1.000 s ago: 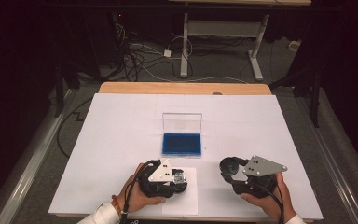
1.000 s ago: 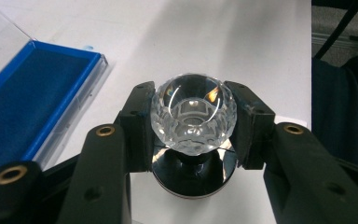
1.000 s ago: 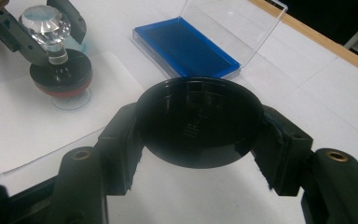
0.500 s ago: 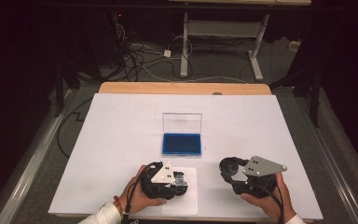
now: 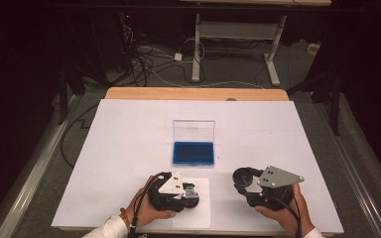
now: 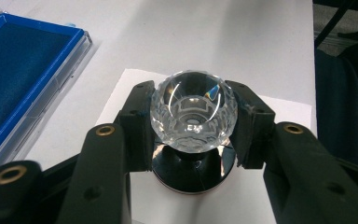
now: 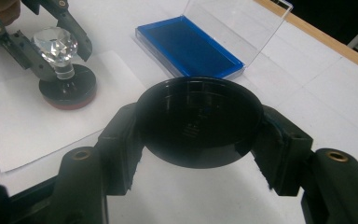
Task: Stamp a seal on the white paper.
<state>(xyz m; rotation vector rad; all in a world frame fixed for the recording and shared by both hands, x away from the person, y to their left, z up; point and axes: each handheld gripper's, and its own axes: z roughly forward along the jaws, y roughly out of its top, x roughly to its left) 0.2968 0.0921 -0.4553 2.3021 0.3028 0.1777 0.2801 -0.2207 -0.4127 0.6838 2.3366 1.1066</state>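
- We see the white surface (image 5: 129, 148), its wooden edge (image 5: 193, 93) along the far side.
- We've got an open blue case (image 5: 194, 153) mid-surface, its clear lid (image 5: 194, 130) standing upright behind the blue tray.
- We spot a sheet of white paper (image 5: 203, 213) near the front edge.
- Beyond, cables (image 5: 149, 59) tangle on the floor beside grey desk legs (image 5: 196, 49).

You work at a table (image 5: 129, 148) covered with white sheeting; its bare wooden edge (image 5: 193, 93) shows along the far side. Beyond it the room is dark. On the grey floor (image 5: 228, 69) lies a tangle of cables (image 5: 149, 59), beside the white metal legs of a second desk (image 5: 235, 34). A metal rail (image 5: 34, 163) runs along your left.
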